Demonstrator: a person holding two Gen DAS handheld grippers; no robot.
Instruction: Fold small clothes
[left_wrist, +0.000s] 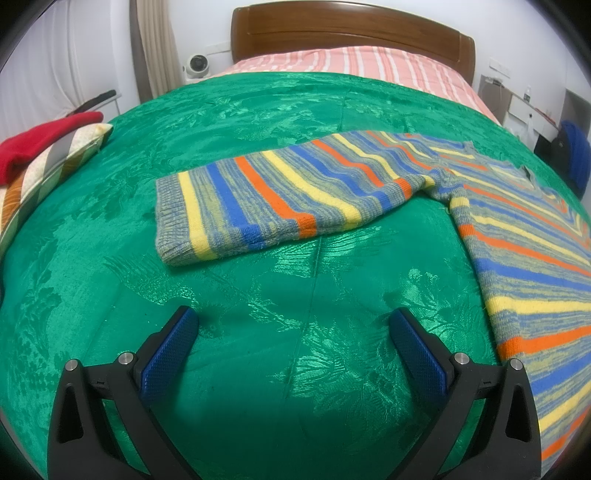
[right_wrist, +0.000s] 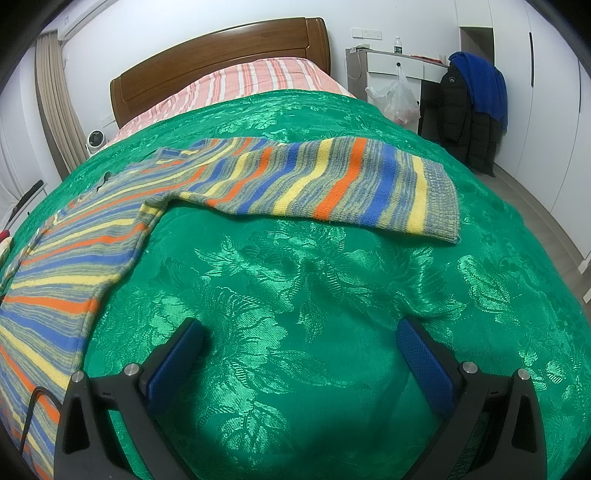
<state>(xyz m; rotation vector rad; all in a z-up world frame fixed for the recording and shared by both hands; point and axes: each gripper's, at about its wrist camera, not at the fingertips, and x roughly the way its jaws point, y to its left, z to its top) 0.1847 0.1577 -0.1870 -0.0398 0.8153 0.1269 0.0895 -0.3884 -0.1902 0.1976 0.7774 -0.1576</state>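
Note:
A small striped knit sweater (left_wrist: 524, 266) in blue, orange, yellow and grey lies flat on a green bedspread (left_wrist: 258, 332). In the left wrist view one sleeve (left_wrist: 280, 195) stretches out to the left, its cuff ahead of my left gripper (left_wrist: 293, 321). That gripper is open and empty, above bare bedspread. In the right wrist view the sweater body (right_wrist: 59, 280) lies at the left and the other sleeve (right_wrist: 332, 184) stretches right. My right gripper (right_wrist: 301, 332) is open and empty, above the bedspread (right_wrist: 295, 295), short of that sleeve.
A red cloth (left_wrist: 33, 144) on a patterned pillow (left_wrist: 44, 173) lies at the bed's left edge. A wooden headboard (left_wrist: 351, 33) and pink striped sheet (left_wrist: 351, 62) are at the far end. A desk (right_wrist: 399, 62) and hanging jackets (right_wrist: 469, 107) stand beyond the bed's right edge.

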